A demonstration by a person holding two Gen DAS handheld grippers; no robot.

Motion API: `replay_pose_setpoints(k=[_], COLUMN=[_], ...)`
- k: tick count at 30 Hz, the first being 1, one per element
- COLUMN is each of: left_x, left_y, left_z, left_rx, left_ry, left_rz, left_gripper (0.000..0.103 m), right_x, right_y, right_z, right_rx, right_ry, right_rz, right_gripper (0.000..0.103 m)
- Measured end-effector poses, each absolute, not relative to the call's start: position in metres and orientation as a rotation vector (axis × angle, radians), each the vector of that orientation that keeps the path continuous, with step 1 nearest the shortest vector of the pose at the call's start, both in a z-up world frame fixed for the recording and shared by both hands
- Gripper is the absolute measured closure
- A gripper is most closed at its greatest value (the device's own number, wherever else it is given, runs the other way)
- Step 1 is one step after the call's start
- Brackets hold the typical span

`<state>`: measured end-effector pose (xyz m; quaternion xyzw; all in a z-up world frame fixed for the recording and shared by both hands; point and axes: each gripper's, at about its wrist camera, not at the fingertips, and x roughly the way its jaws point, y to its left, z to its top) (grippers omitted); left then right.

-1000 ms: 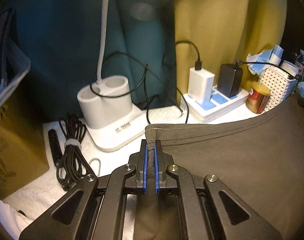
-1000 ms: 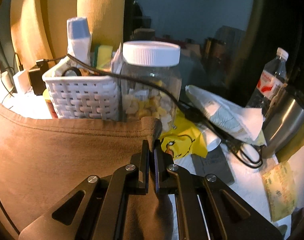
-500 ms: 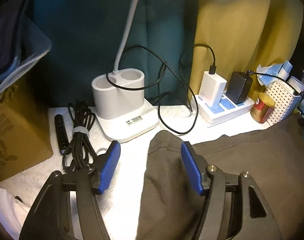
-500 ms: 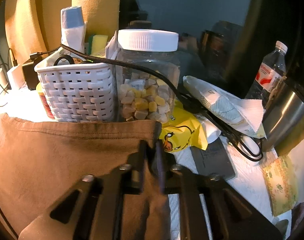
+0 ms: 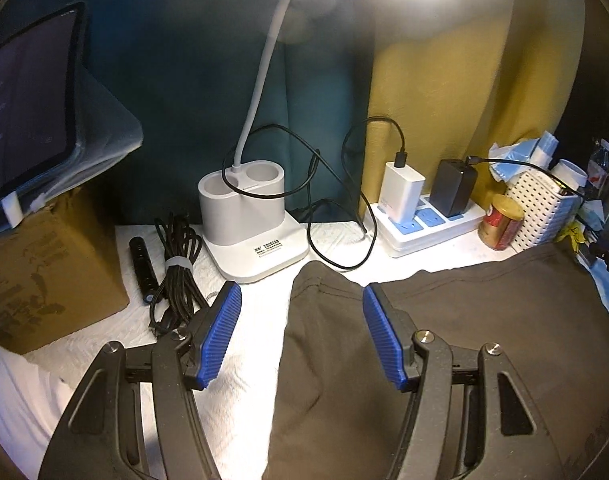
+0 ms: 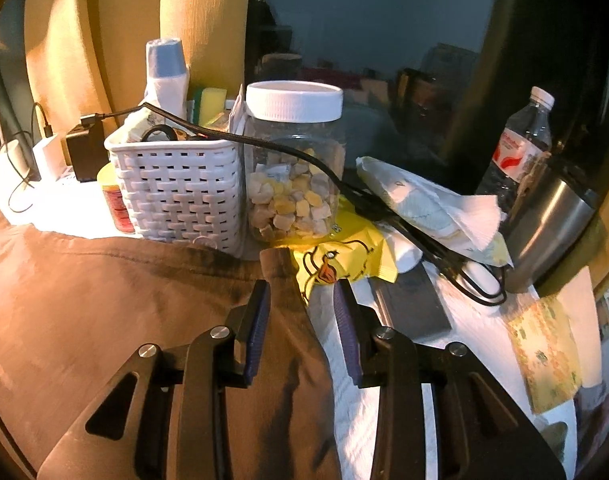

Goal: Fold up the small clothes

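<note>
A dark brown garment (image 5: 444, 340) lies flat on the white table cover (image 5: 256, 320). In the left wrist view its far left corner (image 5: 316, 280) rests on the table between the blue pads of my left gripper (image 5: 300, 300), which is wide open and holds nothing. In the right wrist view the same garment (image 6: 124, 300) shows with its far right corner (image 6: 278, 264) lying just ahead of my right gripper (image 6: 302, 294). The right gripper is open and empty above that edge.
A white lamp base (image 5: 248, 220), coiled black cable (image 5: 176, 264), power strip with chargers (image 5: 428, 216) and cardboard box (image 5: 44, 280) stand behind the garment. A white basket (image 6: 180, 192), snack jar (image 6: 294, 164), yellow packet (image 6: 344, 256), steel cup (image 6: 552, 232) and bottle (image 6: 520, 148) crowd the right.
Both grippers were shut on the garment's far corners a second ago. Both have let go, opened and pulled back, and the garment's far edge now lies on the table.
</note>
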<state>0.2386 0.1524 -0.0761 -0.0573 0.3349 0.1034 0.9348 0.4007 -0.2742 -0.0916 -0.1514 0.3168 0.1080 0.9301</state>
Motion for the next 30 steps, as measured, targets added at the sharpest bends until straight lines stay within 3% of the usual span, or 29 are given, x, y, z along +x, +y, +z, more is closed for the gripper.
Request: replay_pose_setpoints(k=[13,30], left_x=[0.178,0.093], left_y=[0.152,0.131], left_z=[-0.075,-0.115], left_rx=[-0.155,-0.191], left_ry=[0.697,0.807], left_rz=[0.244,0.257], left_gripper=[0.040,0.040], right_x=[0.346,0.258], right_y=[-0.315,-0.379], right_z=[-0.080,-0.117], right_rx=[-0.252,-0.139], right_ry=[0.654,0.747], right_rz=[0.185,0.139], right_gripper=[0.068,0.068])
